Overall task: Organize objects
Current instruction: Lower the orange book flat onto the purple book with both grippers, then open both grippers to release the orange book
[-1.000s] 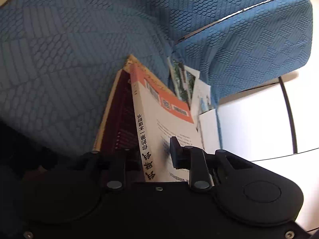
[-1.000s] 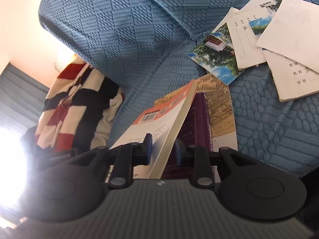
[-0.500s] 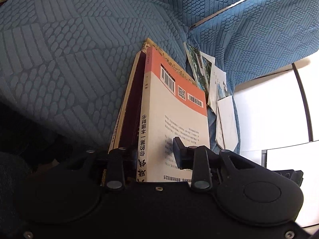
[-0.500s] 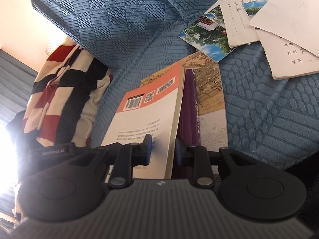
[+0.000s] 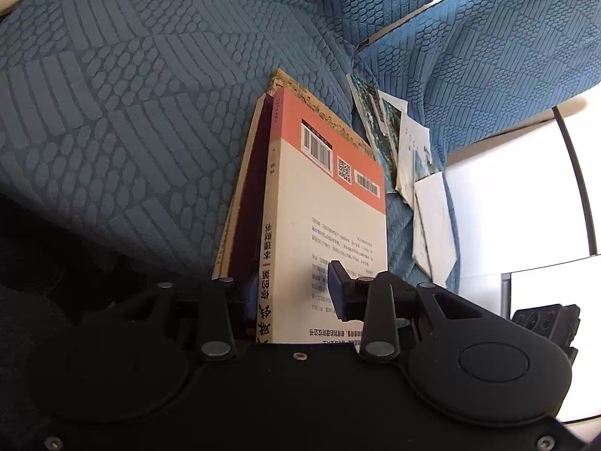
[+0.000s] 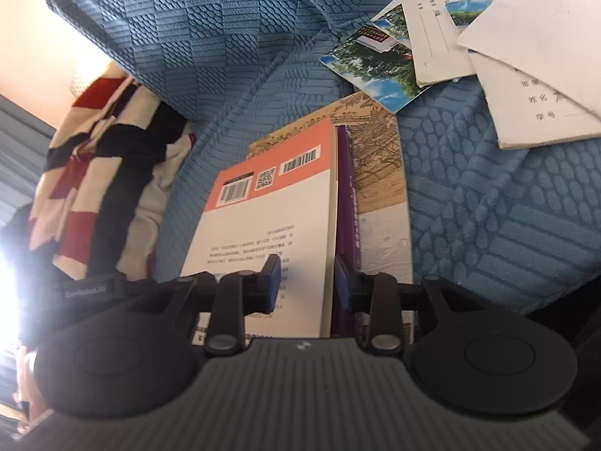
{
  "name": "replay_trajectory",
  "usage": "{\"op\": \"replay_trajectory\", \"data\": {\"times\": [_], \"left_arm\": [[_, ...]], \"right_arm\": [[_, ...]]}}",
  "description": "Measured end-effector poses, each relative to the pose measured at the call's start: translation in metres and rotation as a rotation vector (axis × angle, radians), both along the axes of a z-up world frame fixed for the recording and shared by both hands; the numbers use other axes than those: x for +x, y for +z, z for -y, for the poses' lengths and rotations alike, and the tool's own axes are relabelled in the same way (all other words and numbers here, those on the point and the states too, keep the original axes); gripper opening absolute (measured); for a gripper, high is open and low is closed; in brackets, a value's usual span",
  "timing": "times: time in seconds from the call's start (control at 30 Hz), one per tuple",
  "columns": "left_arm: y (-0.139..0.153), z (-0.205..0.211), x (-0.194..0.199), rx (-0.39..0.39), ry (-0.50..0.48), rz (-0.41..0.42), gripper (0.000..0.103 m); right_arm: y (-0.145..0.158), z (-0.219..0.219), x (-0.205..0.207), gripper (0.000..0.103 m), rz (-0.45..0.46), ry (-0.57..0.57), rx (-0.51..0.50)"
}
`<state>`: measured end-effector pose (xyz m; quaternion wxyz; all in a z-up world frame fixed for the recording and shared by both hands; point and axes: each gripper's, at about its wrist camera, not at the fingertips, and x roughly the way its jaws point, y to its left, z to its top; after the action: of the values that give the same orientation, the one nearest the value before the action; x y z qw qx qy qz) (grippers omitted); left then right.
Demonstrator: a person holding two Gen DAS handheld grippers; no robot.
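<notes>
A white book with an orange band and barcodes [image 5: 330,195] lies back-cover up on a purple book [image 6: 347,195] and a tan illustrated book [image 6: 379,158] on the blue sofa seat [image 5: 131,94]. My left gripper [image 5: 291,291] straddles its spine end. One finger sits beside the spine and the other pad hovers over the cover, with the jaws loosened. My right gripper [image 6: 307,283] straddles the white book [image 6: 278,203] at its page edge. Its jaws are opening, and the left pad stands clear above the cover.
Loose postcards [image 6: 375,71] and white booklets [image 6: 544,86] lie scattered on the seat beyond the stack. A red, black and white striped garment [image 6: 101,158] is bunched at the sofa's left. A cushion rises behind, and a white surface [image 5: 507,195] lies past the sofa edge.
The white book has tipped from standing steeply on edge to lying nearly flat on the stack. Both pairs of jaws have widened around it.
</notes>
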<state>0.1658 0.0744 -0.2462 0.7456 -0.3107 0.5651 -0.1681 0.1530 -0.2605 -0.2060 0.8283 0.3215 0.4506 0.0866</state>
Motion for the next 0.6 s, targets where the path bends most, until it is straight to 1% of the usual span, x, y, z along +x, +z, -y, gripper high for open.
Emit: {"op": "replay_trajectory", "data": {"times": [0.1, 0.17, 0.27, 0.37, 0.6], "left_arm": [[0.005, -0.001, -0.003, 0.053, -0.008, 0.017, 0.034], [0.011, -0.004, -0.008, 0.092, -0.01, 0.037, 0.034], [0.022, -0.005, -0.013, 0.12, -0.012, 0.078, 0.034], [0.045, 0.0, -0.018, 0.182, -0.017, 0.14, 0.033], [0.108, 0.011, -0.032, 0.26, -0.014, 0.291, 0.033]], "right_arm": [[0.006, 0.004, -0.002, 0.04, -0.001, -0.004, -0.015], [0.013, 0.006, -0.004, 0.04, 0.008, -0.008, -0.047], [0.027, 0.006, -0.009, 0.04, 0.033, -0.003, -0.103], [0.045, 0.005, -0.015, 0.04, 0.071, 0.004, -0.162], [0.095, 0.0, -0.033, 0.04, 0.182, -0.003, -0.254]]}}
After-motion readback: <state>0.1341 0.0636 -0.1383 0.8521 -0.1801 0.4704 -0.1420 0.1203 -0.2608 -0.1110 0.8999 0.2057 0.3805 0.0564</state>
